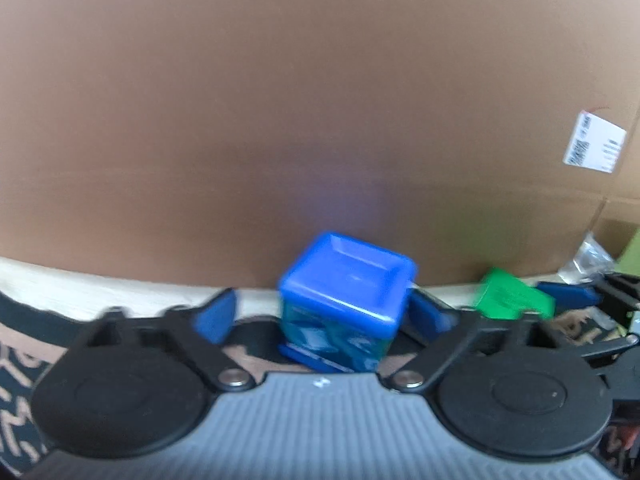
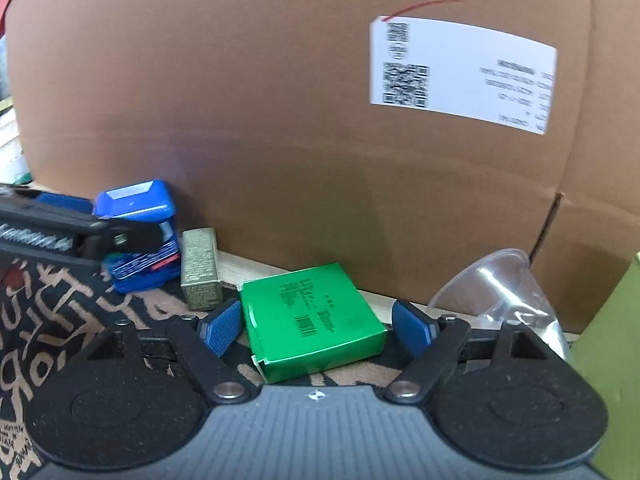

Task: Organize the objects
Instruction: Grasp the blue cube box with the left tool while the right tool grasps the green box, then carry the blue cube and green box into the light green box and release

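A blue cube-shaped container [image 1: 344, 300] stands between the fingers of my left gripper [image 1: 324, 312], which is open wide; the right pad is close to it, the left pad apart. The container also shows in the right wrist view [image 2: 136, 216], behind the left gripper's arm. A flat green box [image 2: 312, 320] lies tilted between the fingers of my right gripper [image 2: 316, 326], which is open with both blue pads beside the box and a small gap on each side. The green box shows blurred in the left wrist view [image 1: 508, 296].
A large cardboard box [image 2: 280, 120] with a white label [image 2: 460, 72] fills the background. A small olive-gold box [image 2: 200, 268] stands between the blue container and the green box. A clear plastic cup [image 2: 500, 292] lies at right. A patterned black-and-tan cloth [image 2: 48, 312] covers the surface.
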Demonstrator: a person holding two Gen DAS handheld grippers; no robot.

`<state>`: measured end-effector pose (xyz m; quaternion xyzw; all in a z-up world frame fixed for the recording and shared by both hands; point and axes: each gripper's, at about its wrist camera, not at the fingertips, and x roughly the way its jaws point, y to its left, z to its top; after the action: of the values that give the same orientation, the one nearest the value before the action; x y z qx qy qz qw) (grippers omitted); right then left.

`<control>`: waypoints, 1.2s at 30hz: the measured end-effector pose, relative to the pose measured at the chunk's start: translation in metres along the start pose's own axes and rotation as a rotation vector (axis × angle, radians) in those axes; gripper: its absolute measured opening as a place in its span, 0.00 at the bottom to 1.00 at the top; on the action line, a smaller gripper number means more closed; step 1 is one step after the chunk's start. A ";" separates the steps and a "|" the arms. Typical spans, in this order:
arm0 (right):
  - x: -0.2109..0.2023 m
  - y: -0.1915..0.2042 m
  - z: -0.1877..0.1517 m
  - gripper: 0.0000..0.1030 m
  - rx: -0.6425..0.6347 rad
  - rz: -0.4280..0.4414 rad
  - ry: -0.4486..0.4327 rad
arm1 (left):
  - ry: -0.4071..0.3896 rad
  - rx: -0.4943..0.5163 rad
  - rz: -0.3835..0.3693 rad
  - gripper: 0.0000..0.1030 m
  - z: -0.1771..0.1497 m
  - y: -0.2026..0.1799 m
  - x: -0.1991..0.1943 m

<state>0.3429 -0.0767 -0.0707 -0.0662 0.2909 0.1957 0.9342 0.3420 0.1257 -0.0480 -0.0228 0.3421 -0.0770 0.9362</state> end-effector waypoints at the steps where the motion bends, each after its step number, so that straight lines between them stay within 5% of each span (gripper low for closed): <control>1: -0.002 0.003 -0.001 0.71 -0.014 0.007 0.003 | 0.023 -0.004 -0.018 0.60 -0.002 0.000 0.002; 11: -0.056 0.019 -0.026 0.70 -0.023 0.052 0.005 | 0.034 0.009 0.016 0.59 -0.039 -0.023 -0.045; 22: -0.156 0.029 -0.098 0.70 -0.014 0.048 0.033 | 0.061 0.067 -0.006 0.56 -0.116 -0.080 -0.127; 26: -0.173 0.032 -0.113 0.71 -0.016 0.068 0.032 | 0.053 0.041 0.030 0.76 -0.129 -0.090 -0.139; 36: -0.178 0.034 -0.115 0.74 -0.083 0.083 0.006 | 0.032 -0.001 0.100 0.77 -0.119 -0.090 -0.133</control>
<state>0.1360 -0.1313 -0.0641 -0.0934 0.2879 0.2461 0.9208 0.1534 0.0589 -0.0453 -0.0052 0.3578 -0.0304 0.9333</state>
